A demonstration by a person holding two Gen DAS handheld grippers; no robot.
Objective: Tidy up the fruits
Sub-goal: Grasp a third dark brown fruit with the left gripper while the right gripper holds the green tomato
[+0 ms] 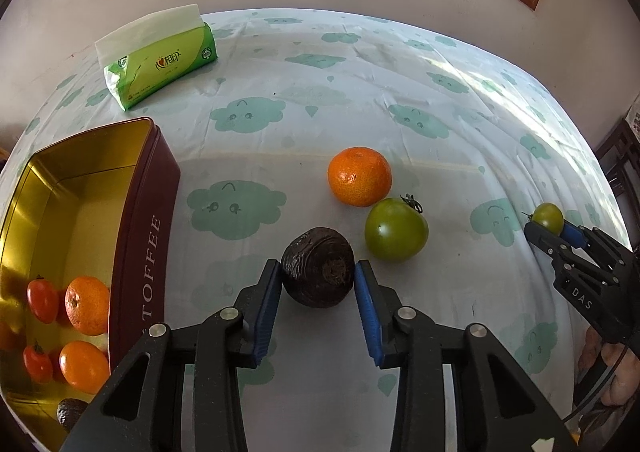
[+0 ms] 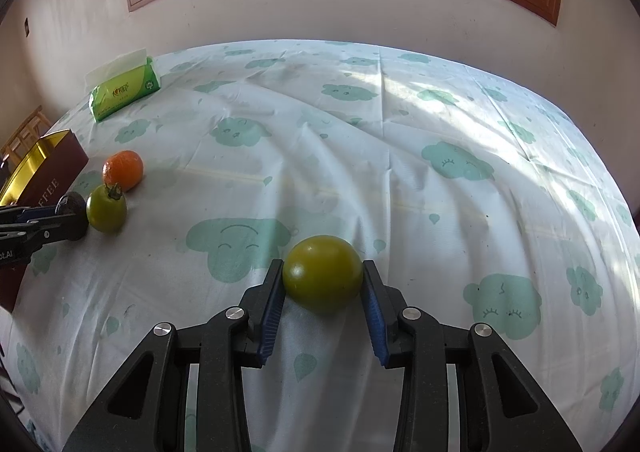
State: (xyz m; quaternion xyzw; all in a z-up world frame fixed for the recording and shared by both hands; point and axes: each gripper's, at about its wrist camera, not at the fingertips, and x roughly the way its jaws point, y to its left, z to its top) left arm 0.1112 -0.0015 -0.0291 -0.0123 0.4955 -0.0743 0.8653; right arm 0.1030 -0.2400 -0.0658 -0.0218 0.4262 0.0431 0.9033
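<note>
A dark wrinkled avocado (image 1: 316, 272) lies on the cloud-print cloth, and my left gripper (image 1: 316, 278) is shut on it with both blue pads against its sides. Just beyond sit a mandarin (image 1: 359, 176) and a large green tomato (image 1: 396, 230). In the right wrist view my right gripper (image 2: 323, 278) is shut on a smaller green tomato (image 2: 323, 272) that rests on the cloth. To the left stands an open gold-lined toffee tin (image 1: 140, 236) holding mandarins, red tomatoes and another avocado.
A green tissue pack (image 1: 160, 63) lies at the far left of the table, near the wall. The tablecloth (image 2: 400, 155) stretches bare to the right and far side. A window sits above the wall, and a hand shows at the right edge behind the right gripper.
</note>
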